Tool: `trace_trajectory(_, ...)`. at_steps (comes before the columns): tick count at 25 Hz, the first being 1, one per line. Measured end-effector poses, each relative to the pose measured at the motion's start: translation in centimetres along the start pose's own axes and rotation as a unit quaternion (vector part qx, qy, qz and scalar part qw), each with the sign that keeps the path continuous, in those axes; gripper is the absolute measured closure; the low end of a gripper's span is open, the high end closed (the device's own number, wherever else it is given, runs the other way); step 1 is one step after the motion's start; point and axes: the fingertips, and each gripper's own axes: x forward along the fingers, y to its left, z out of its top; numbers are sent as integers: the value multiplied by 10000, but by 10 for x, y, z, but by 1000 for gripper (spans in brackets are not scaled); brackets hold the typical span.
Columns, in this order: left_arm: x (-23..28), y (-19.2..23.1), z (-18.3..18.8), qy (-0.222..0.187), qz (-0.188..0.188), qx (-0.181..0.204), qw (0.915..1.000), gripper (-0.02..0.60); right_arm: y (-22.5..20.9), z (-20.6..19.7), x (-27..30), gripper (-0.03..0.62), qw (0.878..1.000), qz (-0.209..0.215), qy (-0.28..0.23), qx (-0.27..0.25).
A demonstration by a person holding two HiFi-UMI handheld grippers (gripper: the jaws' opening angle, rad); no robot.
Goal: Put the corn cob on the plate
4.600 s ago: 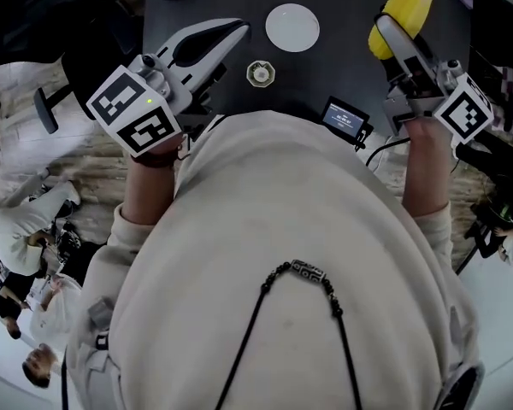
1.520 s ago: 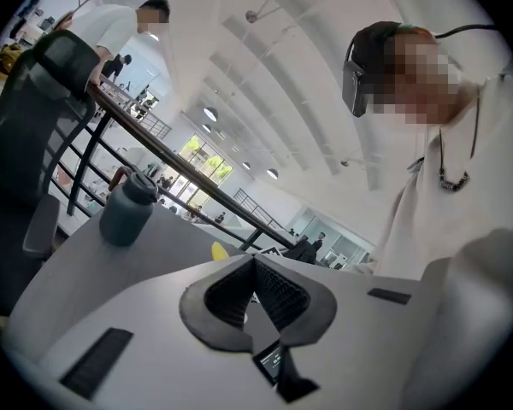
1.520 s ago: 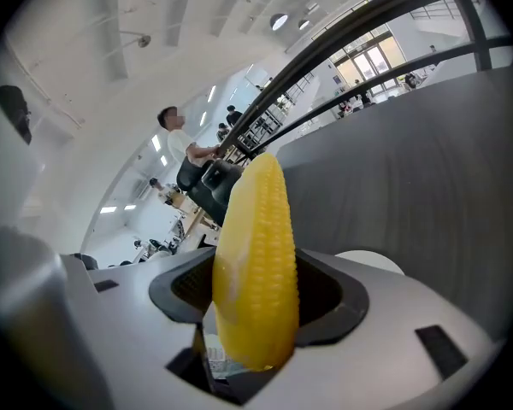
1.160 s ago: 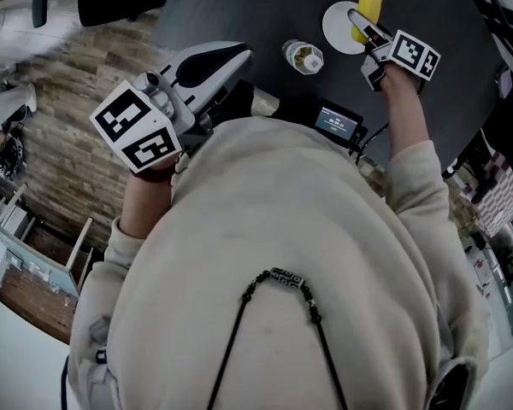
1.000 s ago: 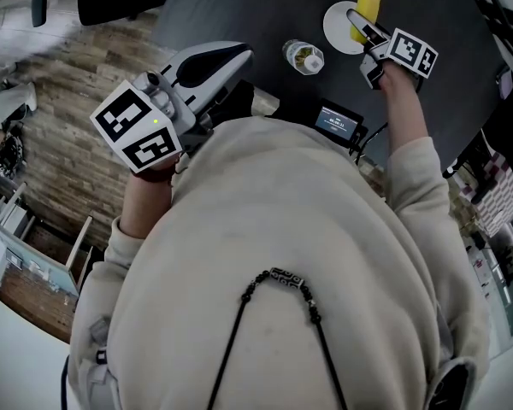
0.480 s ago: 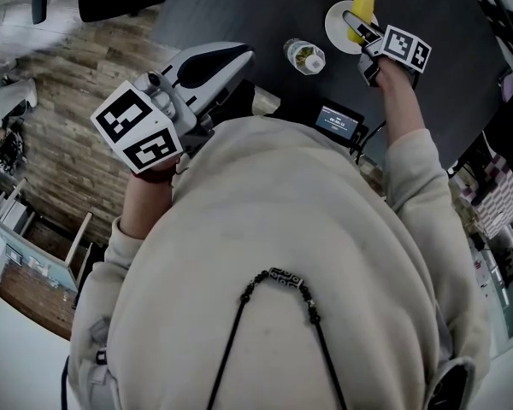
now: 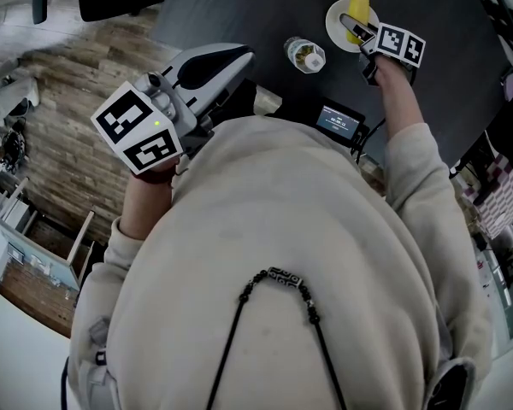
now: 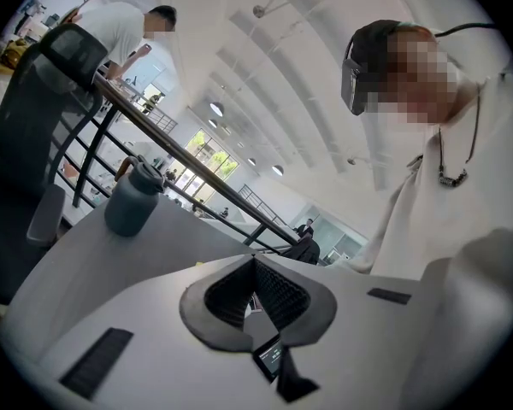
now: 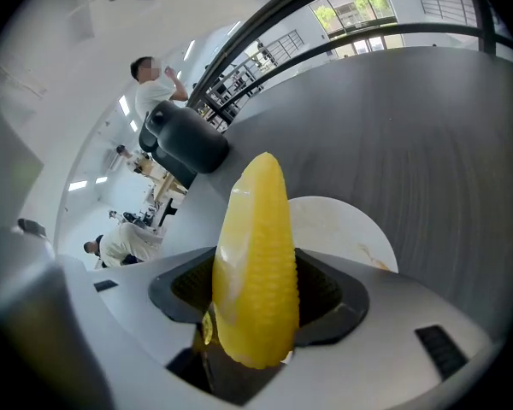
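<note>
Dark table [image 7: 239, 7]: white plate [image 7: 334, 22], small bottle [image 7: 305, 55].

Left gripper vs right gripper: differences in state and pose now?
The right gripper is shut on the corn cob; the left gripper is shut with nothing between its jaws. The right gripper reaches out over the white plate; the left gripper is held back close to the person's torso. Both have the same white two-jaw build.

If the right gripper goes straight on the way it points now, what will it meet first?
Probably the plate: the right gripper holds the corn cob pointing over it, though depth is unclear.
</note>
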Motion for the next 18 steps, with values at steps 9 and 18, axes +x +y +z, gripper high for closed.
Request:
trace_trajectory(9,1,0,-2,31,24,-7,10000,580,-12,-7,6,333,9989,-394,221,-157)
trace_trajectory(18,2,-2,-3,48,15,34,10000,580,-13,-5,9,333,9969,-690,330,-205)
